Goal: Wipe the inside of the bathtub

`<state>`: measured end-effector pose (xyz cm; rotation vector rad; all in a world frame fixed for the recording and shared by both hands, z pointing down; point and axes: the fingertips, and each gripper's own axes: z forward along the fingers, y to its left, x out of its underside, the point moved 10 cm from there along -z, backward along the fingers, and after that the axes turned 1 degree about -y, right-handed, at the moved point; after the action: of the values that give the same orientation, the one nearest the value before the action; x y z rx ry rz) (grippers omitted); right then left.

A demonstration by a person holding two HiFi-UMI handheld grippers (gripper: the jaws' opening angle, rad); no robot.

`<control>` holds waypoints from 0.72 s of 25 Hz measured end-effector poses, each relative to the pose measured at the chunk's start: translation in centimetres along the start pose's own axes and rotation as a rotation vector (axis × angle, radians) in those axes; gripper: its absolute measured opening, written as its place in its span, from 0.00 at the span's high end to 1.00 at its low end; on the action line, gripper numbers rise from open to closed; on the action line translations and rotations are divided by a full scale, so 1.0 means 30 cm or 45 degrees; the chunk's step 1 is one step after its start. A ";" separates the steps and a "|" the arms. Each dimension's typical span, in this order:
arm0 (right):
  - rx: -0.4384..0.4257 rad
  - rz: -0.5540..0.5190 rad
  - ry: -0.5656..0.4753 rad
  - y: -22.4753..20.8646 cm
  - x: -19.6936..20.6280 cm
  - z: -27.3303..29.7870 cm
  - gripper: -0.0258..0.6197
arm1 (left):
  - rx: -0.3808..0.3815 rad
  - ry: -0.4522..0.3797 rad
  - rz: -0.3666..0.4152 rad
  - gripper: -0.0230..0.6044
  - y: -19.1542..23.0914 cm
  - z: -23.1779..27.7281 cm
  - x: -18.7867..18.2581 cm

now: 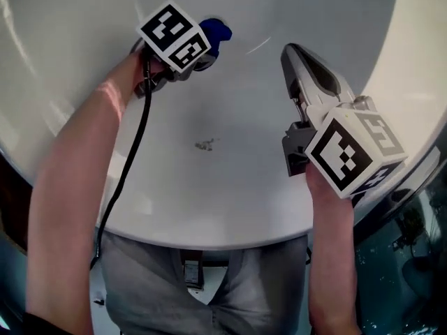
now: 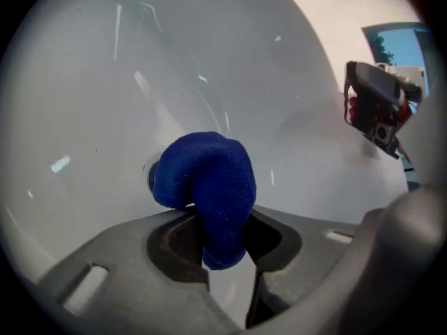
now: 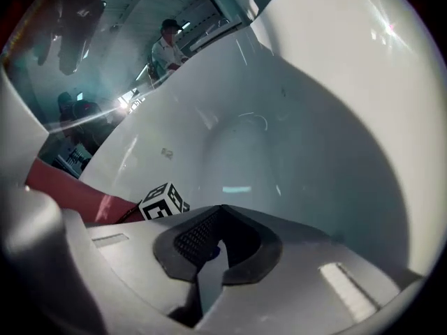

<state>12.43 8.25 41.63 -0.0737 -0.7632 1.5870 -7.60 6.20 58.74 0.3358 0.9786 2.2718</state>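
Note:
The white bathtub fills the head view, and I look down into its basin. My left gripper is deep in the tub at upper left, shut on a bunched blue cloth. The cloth sticks out past the jaws against the tub wall. My right gripper hovers over the basin at right, jaws closed with nothing between them. A small dark smudge lies on the tub floor between the two grippers.
A black cable trails from the left gripper over the tub's near rim. Grey trousers press against that rim. A person stands beyond the tub's far edge. A dark floor lies at right.

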 end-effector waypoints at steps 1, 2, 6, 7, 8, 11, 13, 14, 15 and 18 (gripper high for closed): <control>-0.015 0.031 0.004 -0.010 0.020 0.025 0.95 | -0.002 0.017 0.004 0.76 0.013 0.029 0.006; -0.030 0.055 0.003 -0.022 0.030 0.049 0.95 | -0.006 0.024 0.016 0.76 0.026 0.045 -0.003; -0.036 0.054 0.025 -0.029 0.034 0.075 0.95 | -0.007 0.047 0.053 0.76 0.035 0.068 -0.040; -0.045 0.047 0.026 -0.027 0.031 0.076 0.95 | -0.010 0.053 0.033 0.76 0.040 0.073 -0.041; -0.047 0.040 0.027 -0.027 0.029 0.077 0.95 | -0.015 0.054 0.004 0.76 0.048 0.074 -0.043; -0.037 0.039 0.038 -0.030 0.041 0.069 0.95 | -0.002 0.047 -0.047 0.76 0.057 0.082 -0.032; -0.049 0.055 0.030 -0.031 0.043 0.071 0.95 | -0.006 0.051 -0.053 0.76 0.061 0.089 -0.022; -0.050 0.060 0.026 -0.032 0.041 0.073 0.95 | -0.012 0.055 -0.054 0.76 0.064 0.089 -0.021; -0.047 0.060 0.027 -0.032 0.040 0.073 0.95 | -0.019 0.061 -0.057 0.76 0.065 0.090 -0.019; -0.050 0.054 0.036 -0.029 0.041 0.072 0.95 | -0.029 0.082 -0.092 0.76 0.060 0.102 -0.001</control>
<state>11.93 8.42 44.20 -0.1415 -0.7748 1.6084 -6.99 6.95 62.15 0.2150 0.9811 2.2387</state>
